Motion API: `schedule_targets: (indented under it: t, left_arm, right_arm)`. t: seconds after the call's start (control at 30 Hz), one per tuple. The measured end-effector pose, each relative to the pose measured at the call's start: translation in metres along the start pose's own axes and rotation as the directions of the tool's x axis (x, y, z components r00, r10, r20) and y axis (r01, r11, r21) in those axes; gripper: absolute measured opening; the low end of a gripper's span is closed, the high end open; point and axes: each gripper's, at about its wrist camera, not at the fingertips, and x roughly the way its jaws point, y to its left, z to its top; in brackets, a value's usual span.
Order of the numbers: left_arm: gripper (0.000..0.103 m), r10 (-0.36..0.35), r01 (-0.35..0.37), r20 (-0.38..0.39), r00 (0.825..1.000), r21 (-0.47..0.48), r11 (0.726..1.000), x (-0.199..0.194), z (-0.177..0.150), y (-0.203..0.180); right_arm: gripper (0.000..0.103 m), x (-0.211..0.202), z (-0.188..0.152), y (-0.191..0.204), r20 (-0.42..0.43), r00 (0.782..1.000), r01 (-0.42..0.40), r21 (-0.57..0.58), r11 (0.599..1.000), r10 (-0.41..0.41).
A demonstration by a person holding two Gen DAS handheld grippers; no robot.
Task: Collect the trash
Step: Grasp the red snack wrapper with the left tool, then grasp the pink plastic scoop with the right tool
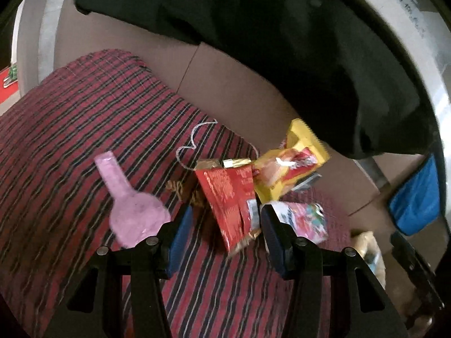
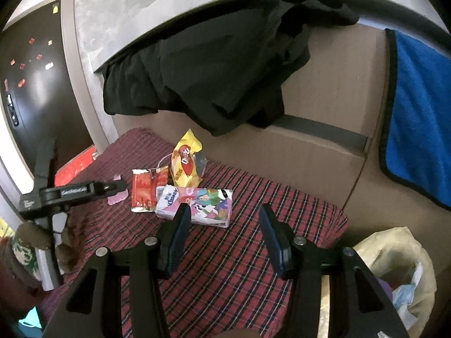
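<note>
A small pile of trash lies on a red plaid cloth [image 1: 84, 146]. It holds a red snack wrapper [image 1: 228, 197], a yellow wrapper [image 1: 293, 166], a printed tissue pack [image 1: 304, 219] and a pink plastic bottle [image 1: 132, 211]. My left gripper [image 1: 225, 225] is open, its blue pads either side of the red wrapper's near end without pressing it. My right gripper [image 2: 225, 222] is open and empty, just short of the tissue pack [image 2: 203, 205]. The red wrapper [image 2: 143, 194] and yellow wrapper [image 2: 186, 160] lie beyond it. The left gripper [image 2: 118, 187] reaches in from the left.
A black garment [image 2: 211, 84] hangs over cardboard boxes [image 2: 324, 112] behind the pile. A blue cloth [image 2: 417, 112] drapes down on the right. A pale plastic bag [image 2: 394, 267] with rubbish sits at the lower right. A thin white cord [image 1: 197, 138] lies on the plaid cloth.
</note>
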Motion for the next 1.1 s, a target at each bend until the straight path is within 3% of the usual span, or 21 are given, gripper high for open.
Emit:
schedule_targets:
  t: [0.07,0.2,0.27,0.37,0.47,0.53,0.63,0.73,0.9,1.1]
  left_arm:
    - [0.048,0.021,-0.022,-0.021,1.000,-0.034,0.999,0.016,0.005,0.001]
    - [0.034,-0.050,0.042,-0.074,0.996,-0.107,0.993,0.038,0.005,0.002]
    - [0.010,-0.059,0.050,-0.091,0.994,-0.097,0.994,0.044,0.003,-0.004]
    - [0.009,-0.039,0.038,-0.044,0.998,-0.040,0.998,0.027,0.002,-0.008]
    - [0.009,-0.043,0.044,0.049,0.998,-0.010,0.999,-0.016,0.004,-0.003]
    - [0.009,0.004,-0.005,0.111,0.994,0.012,1.000,-0.050,0.005,0.005]
    - [0.009,0.120,-0.123,0.210,0.970,-0.001,0.992,-0.103,0.006,0.026]
    - [0.009,0.192,-0.187,0.259,0.947,-0.046,0.981,-0.138,0.003,0.051]
    - [0.009,0.277,-0.263,0.291,0.916,-0.084,0.961,-0.170,-0.012,0.096]
    - [0.009,0.285,-0.257,0.266,0.921,-0.135,0.957,-0.180,-0.030,0.130]
  right_arm:
    - [0.047,0.002,-0.002,-0.002,-0.004,1.000,0.002,0.007,1.000,-0.002]
    - [0.047,0.005,-0.004,-0.009,-0.016,1.000,0.007,0.027,1.000,-0.006]
    - [0.047,0.009,-0.006,-0.011,-0.030,0.999,0.012,0.035,0.999,-0.011]
    - [0.047,0.013,-0.005,-0.009,-0.045,0.999,0.019,0.034,0.999,-0.017]
    - [0.047,0.014,0.001,0.004,-0.039,0.999,-0.002,0.005,1.000,0.002]
    - [0.047,0.018,0.005,0.020,-0.039,0.999,-0.026,-0.028,0.999,0.025]
    - [0.047,0.032,0.014,0.043,-0.066,0.994,-0.094,-0.041,0.995,0.091]
    - [0.047,0.054,0.022,0.075,-0.104,0.981,-0.173,-0.062,0.983,0.166]
    - [0.045,0.097,0.022,0.143,-0.180,0.960,-0.246,-0.189,0.951,0.213]
    - [0.043,0.144,0.012,0.202,-0.233,0.946,-0.290,-0.289,0.912,0.227]
